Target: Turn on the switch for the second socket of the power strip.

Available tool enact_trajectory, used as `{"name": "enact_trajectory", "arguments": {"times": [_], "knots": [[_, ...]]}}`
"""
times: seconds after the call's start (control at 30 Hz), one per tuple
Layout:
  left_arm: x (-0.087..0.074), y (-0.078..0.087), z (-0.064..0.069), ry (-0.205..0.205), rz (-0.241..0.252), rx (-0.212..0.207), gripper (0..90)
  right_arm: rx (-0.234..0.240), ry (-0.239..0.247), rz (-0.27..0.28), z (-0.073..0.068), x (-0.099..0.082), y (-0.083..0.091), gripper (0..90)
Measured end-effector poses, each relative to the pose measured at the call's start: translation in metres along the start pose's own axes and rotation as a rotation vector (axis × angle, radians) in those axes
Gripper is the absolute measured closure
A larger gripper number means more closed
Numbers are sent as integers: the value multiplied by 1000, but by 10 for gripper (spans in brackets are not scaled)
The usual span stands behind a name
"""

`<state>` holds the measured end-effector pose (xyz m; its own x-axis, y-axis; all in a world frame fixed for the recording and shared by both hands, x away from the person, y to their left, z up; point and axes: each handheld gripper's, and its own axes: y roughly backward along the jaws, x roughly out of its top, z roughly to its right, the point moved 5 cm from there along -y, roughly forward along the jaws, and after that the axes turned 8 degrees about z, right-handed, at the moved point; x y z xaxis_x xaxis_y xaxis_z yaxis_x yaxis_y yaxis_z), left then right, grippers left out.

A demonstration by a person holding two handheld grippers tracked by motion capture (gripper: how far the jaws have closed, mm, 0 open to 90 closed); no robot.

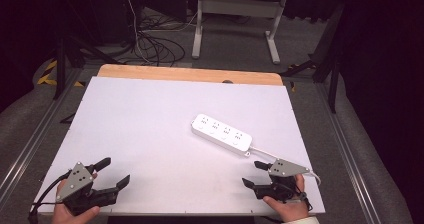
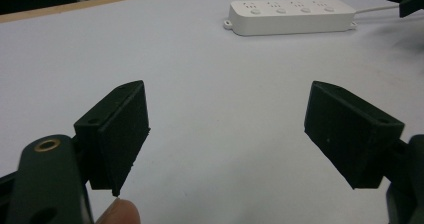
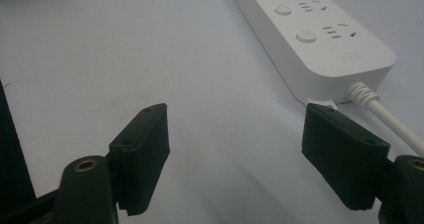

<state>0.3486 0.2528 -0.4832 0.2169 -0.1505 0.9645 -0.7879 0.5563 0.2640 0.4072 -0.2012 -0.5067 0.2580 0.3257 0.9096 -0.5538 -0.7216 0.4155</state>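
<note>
A white power strip (image 1: 222, 133) with several sockets lies slantwise on the white table top (image 1: 150, 124), right of centre. Its white cable (image 1: 262, 151) runs toward the front right corner. My right gripper (image 1: 252, 174) rests near the front right edge, open, with nothing between its jaws; the strip's cable end (image 3: 350, 59) lies just ahead of its right jaw. My left gripper (image 1: 112, 173) sits at the front left corner, open and empty, with the power strip (image 2: 290, 16) far ahead of it.
A bare wooden strip (image 1: 190, 75) runs along the table's far edge. Beyond it stand a white desk frame (image 1: 235, 19) and a tangle of cables (image 1: 155, 46) on the floor. Metal rails (image 1: 350, 149) flank the table.
</note>
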Motion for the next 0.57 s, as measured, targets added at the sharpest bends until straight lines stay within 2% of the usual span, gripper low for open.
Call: {"name": "enact_trajectory", "arguments": {"times": [0.2, 0.33, 0.47, 0.57], "knots": [[0, -1, 1, -22, 7, 13, 182, -12, 13, 4, 0, 0, 1, 274], [1, 0, 1, -15, 10, 12, 179, -15, 14, 6, 0, 0, 1, 274], [1, 0, 1, 16, 1, -4, 176, -14, 12, 11, 0, 1, 1, 274], [1, 1, 0, 21, 1, -3, 171, -14, 13, 11, 0, 1, 1, 274]]}}
